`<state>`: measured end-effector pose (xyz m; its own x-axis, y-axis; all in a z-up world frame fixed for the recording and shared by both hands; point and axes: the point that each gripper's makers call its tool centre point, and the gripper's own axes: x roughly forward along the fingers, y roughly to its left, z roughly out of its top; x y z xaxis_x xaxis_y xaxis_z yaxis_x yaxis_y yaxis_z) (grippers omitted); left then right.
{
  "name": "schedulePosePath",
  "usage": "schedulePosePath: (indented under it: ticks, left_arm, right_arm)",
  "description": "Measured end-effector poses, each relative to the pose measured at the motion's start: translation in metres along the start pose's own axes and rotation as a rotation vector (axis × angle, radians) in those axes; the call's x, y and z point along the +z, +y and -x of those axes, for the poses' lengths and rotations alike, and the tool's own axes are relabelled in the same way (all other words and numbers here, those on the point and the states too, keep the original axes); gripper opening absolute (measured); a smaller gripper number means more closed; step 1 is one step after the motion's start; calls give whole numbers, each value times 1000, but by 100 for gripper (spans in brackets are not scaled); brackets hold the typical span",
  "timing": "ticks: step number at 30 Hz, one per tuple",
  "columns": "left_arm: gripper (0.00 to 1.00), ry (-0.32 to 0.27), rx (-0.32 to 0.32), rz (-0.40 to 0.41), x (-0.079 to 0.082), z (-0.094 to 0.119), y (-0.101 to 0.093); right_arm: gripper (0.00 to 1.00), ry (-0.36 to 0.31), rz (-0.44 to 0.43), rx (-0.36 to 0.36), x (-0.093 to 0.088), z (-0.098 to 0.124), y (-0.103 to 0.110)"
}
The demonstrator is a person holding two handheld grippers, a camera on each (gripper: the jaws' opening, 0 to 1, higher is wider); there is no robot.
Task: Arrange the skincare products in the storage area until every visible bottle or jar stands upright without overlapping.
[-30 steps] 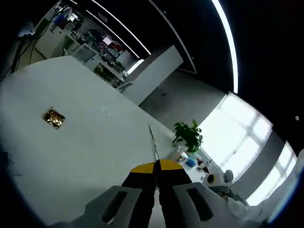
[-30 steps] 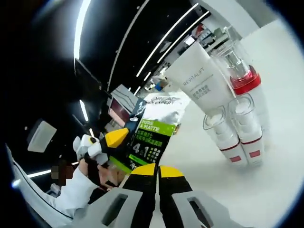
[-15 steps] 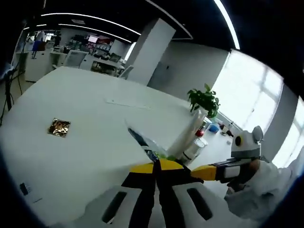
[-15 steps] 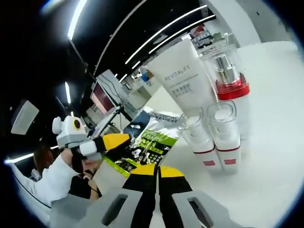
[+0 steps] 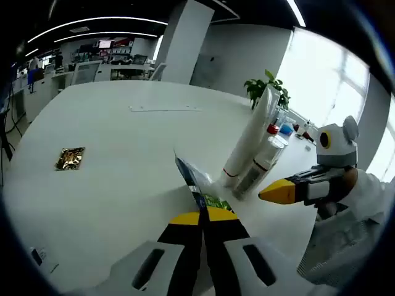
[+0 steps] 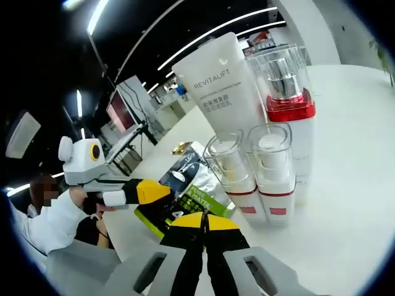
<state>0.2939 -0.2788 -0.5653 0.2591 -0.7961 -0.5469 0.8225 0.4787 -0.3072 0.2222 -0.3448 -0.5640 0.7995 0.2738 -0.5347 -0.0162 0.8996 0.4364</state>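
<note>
White table (image 5: 92,203) lies open beside packet (image 5: 196,191) — bottles (image 6: 256,166) upright.

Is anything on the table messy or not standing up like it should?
Yes. The green and black sachet is not standing: both tools, the left tool and the right tool, pinch it tilted beside the upright Revitalift tube and pump bottles. A small gold packet lies alone, far from them.

White table (image 5: 111,185) bears bottles (image 6: 259,169), perhaps a foil square (image 5: 70,158).
</note>
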Motion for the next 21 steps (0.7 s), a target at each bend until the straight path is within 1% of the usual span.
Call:
schedulePosePath:
  ticks: [1, 4, 6, 9, 10, 12, 13, 15, 17, 18, 19, 20, 21]
  left_arm:
    - [0, 22, 9, 1, -4, 0, 1]
    - [0, 20, 35, -9, -7, -2, 3]
    - [0, 18, 44, -4, -8, -3, 2]
    - [0, 15, 65, -4, -11, -7, 3]
    - [0, 17, 70, -5, -11, -7, 2]
    - [0, 17, 85, -6, -13, -8, -1]
    - [0, 18, 93, 2, -14, -8, 1]
    - [0, 13, 104, 5, -16, -9, 3]
    - [0, 10, 113, -3, -17, -11, 3]
    - [0, 5, 121, -18, -16, -12, 4]
    - [0, -11, 133, -40, -13, -11, 5]
    - [0, -23, 136, -38, -12, -12, 6]
    - [0, -22, 137, -32, -12, -12, 6]
  right_arm:
    - [0, -2, 0, 3, 0, 0, 2]
    - [0, 7, 15, 9, -2, -4, 5]
    - [0, 27, 57, 4, -6, -6, 7]
    - [0, 47, 96, 9, -14, -7, 14]
    - [0, 59, 146, -4, -16, -9, 11]
    - [0, 57, 204, -26, -14, -12, 6]
    - [0, 49, 229, -17, -15, -13, 10]
    - [0, 47, 225, -17, -18, -15, 14]
    - [0, 69, 292, -18, -23, -20, 14]
    - [0, 68, 331, -33, -24, -23, 13]
    - [0, 69, 363, -30, -24, -26, 14]
    - [0, 87, 402, -23, -28, -28, 16]
    - [0, 94, 424, -33, -29, -31, 15]
